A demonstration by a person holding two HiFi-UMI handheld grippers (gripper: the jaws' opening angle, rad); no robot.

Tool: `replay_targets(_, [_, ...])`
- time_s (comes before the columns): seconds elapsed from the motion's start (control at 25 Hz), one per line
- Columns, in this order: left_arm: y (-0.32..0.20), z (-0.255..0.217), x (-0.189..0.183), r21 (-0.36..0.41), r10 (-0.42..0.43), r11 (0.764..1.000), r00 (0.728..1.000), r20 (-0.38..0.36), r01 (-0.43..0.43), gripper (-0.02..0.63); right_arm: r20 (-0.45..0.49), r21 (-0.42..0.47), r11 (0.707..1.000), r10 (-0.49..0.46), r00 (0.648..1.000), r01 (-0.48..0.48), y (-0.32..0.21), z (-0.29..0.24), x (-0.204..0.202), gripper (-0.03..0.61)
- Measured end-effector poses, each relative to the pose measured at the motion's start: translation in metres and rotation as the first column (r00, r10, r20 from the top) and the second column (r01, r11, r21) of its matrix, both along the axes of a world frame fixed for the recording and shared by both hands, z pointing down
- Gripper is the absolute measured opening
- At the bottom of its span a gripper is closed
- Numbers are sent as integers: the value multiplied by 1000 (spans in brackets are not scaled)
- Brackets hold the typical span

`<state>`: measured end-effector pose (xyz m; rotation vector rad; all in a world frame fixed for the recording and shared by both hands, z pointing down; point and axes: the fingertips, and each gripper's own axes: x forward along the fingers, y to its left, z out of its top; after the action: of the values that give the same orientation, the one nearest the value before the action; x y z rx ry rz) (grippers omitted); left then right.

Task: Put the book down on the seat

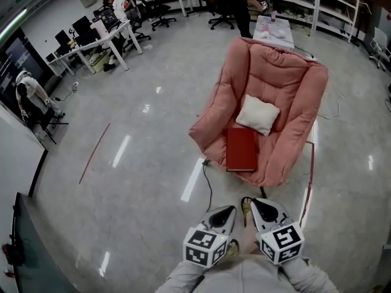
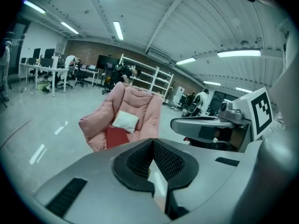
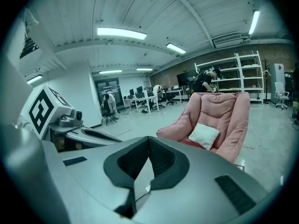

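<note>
While the book (image 1: pixel 241 149) is lying near the front edge of the chair (image 1: pixel 214 112) seat, well ahead of the fingertips and just before the pillow (image 1: pixel 258 115), a slide to the floor is being risked if the padding sags. The left gripper (image 1: pixel 224 212) and right gripper (image 1: pixel 263 206) are being held low, side by side, both clenched on nothing.

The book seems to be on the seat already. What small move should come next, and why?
Probably none: just rest. The book lies flat on the chair seat before the pillow, and the left gripper and right gripper are shut, empty, well away from it.
</note>
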<state>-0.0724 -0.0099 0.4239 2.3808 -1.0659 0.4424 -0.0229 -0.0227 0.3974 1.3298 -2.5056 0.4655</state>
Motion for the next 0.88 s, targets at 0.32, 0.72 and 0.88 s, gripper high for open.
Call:
replay_targets(0.32, [15,-20,-4,48,1,999,1000,4,-1,6,-3,23,1000,3,1000,-3,19,-15,1,5])
replay_targets(0.72, [13,-29,2,77,12,997,1000,5,-12,6,-10,52,999,-5,1000,6,23,-24,4,5])
replay_targets(0.88, [16,-29,5,80,19,997,1000,5,-19,6,-15,54,998,-9,1000,10,26,-23,5,5])
